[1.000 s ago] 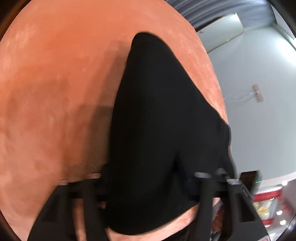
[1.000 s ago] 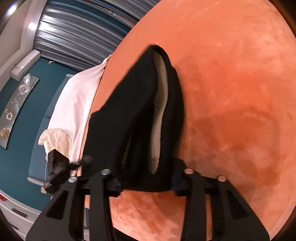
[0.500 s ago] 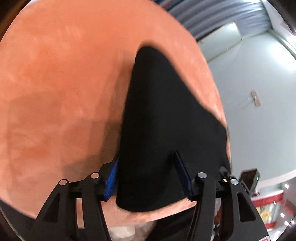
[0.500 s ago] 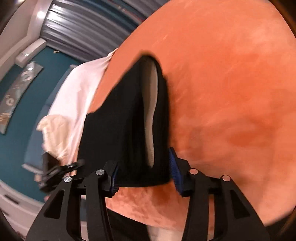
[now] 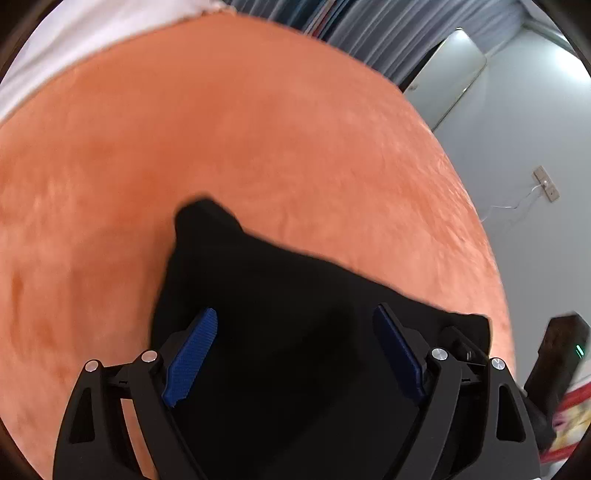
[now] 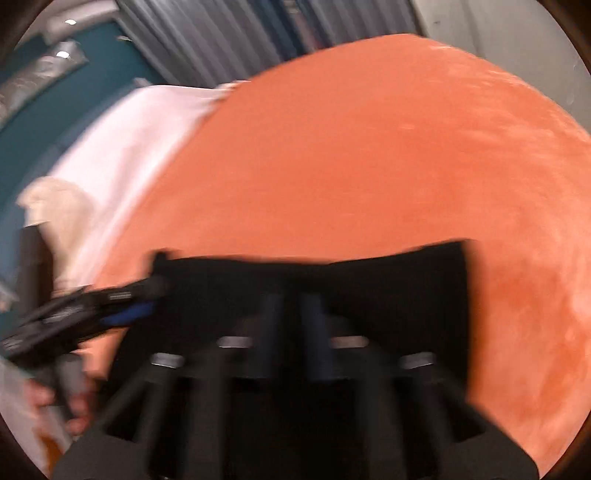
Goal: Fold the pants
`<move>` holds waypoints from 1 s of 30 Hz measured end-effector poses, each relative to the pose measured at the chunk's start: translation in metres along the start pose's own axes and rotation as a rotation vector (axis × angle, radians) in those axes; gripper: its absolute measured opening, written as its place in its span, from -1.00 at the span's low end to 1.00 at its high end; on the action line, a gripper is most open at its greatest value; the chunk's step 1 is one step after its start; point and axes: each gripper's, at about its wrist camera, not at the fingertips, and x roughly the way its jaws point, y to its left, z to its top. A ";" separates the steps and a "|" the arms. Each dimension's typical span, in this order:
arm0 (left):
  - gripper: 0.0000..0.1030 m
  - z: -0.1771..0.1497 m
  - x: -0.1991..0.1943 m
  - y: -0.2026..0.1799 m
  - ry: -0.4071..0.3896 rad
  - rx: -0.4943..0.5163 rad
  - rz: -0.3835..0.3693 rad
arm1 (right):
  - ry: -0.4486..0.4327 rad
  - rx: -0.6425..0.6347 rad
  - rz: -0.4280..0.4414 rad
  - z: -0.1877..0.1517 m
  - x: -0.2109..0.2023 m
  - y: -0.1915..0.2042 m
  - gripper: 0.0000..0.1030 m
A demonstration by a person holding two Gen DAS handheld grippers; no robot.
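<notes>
The black pants (image 5: 258,266) lie folded into a flat, wide bundle on the orange blanket (image 5: 258,129). My left gripper (image 5: 295,314) hovers over their near part with its jaws opening wide; the blue pads (image 5: 192,350) stand apart and press on nothing. In the blurred right wrist view the pants (image 6: 406,288) stretch across the lower middle. My right gripper (image 6: 293,306) is above them, its dark fingers drawn together and shut, with no cloth seen pinched. The left gripper (image 6: 122,306) shows at the pants' left corner.
The orange blanket (image 6: 369,166) covers the bed. A white sheet (image 6: 140,140) and a cream cloth (image 6: 55,203) lie beyond its left edge. A person's hand (image 6: 55,402) holds the left tool. Grey curtains (image 5: 369,33) and a pale wall (image 5: 524,147) are behind.
Both grippers let go of the pants and drew back. The pants went from a raised narrow drape to a low flat fold. Left jaws widened; right jaws closed.
</notes>
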 end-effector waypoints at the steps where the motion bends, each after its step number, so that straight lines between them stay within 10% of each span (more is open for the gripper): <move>1: 0.64 -0.003 0.001 -0.003 -0.001 0.019 0.001 | -0.001 0.064 0.046 -0.001 0.002 -0.012 -1.00; 4: 0.66 -0.005 0.001 -0.008 -0.020 0.076 0.058 | -0.026 0.285 0.147 0.000 -0.014 -0.036 -1.00; 8: 0.67 -0.022 0.011 -0.018 -0.077 0.177 0.175 | -0.064 -0.001 0.001 -0.003 -0.025 0.005 -0.99; 13: 0.67 -0.021 -0.002 -0.021 -0.067 0.194 0.221 | -0.091 0.210 -0.012 -0.003 -0.028 -0.037 -0.91; 22: 0.68 -0.055 -0.059 -0.003 -0.058 0.142 0.329 | -0.133 0.069 -0.106 -0.056 -0.110 -0.046 -0.84; 26: 0.69 -0.072 -0.069 0.013 -0.040 0.113 0.349 | -0.095 0.104 -0.101 -0.072 -0.101 -0.051 -0.17; 30: 0.69 -0.079 -0.073 0.017 -0.040 0.101 0.346 | -0.092 0.096 -0.100 -0.078 -0.105 -0.048 -0.15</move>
